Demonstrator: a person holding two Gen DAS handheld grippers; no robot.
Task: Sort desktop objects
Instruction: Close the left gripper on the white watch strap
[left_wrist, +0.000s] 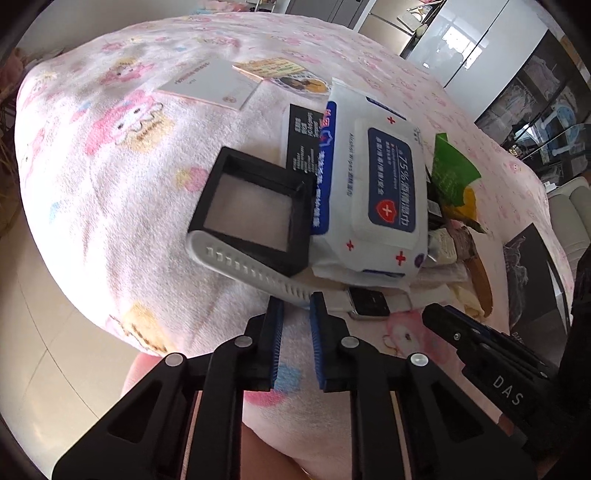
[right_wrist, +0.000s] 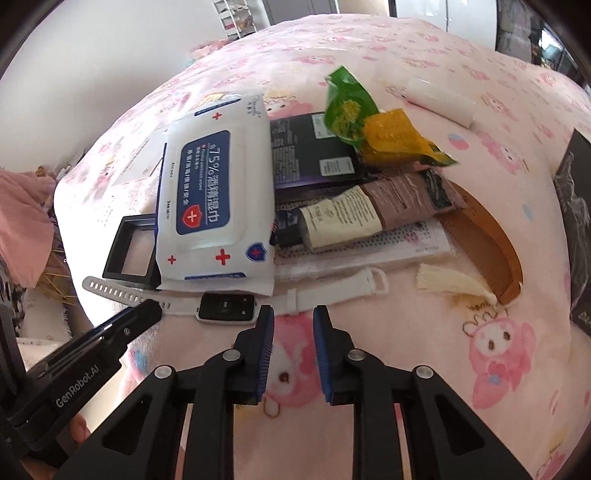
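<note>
A smartwatch (left_wrist: 369, 301) (right_wrist: 226, 306) with a dark face and white straps lies flat on the pink cartoon blanket (right_wrist: 406, 350), at the near edge of a pile of objects. My left gripper (left_wrist: 297, 306) (right_wrist: 153, 310) is nearly closed, and its tips pinch the perforated left strap (left_wrist: 236, 260). My right gripper (right_wrist: 293, 314) (left_wrist: 430, 315) stands just right of the watch face. Its pads are a narrow gap apart at the buckle strap (right_wrist: 332, 290), with blanket showing between them.
A white wet-wipes pack (right_wrist: 207, 188) lies over a black square frame (right_wrist: 129, 251) behind the watch. Beside it are a black box (right_wrist: 310, 151), two tubes (right_wrist: 369, 210), a green and yellow packet (right_wrist: 369, 125), a wooden comb (right_wrist: 487, 243) with a tassel (right_wrist: 450, 282), and a dark book (right_wrist: 576, 221).
</note>
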